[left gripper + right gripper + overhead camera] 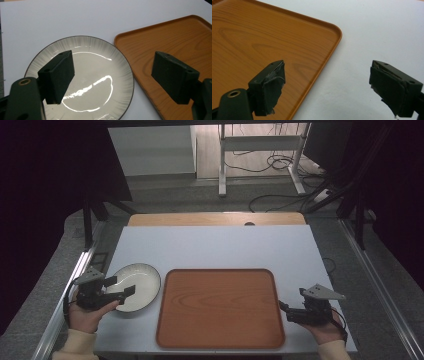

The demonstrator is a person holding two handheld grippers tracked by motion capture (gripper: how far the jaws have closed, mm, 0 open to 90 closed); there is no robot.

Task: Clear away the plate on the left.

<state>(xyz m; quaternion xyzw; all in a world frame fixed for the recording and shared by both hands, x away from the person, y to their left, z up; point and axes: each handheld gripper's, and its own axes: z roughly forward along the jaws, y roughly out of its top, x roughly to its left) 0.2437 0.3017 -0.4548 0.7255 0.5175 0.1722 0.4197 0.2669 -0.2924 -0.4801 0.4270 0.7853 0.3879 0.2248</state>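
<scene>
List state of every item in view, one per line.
plate: empty, upright on the table, left of the tray.
tray: empty, flat on the table.
left gripper: open over the plate, nothing held.
right gripper: open, at the tray's right edge, nothing held.

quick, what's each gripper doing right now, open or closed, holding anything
Left gripper: open, holding nothing, jaws over the plate.
Right gripper: open, holding nothing, at the tray's right edge.
</scene>
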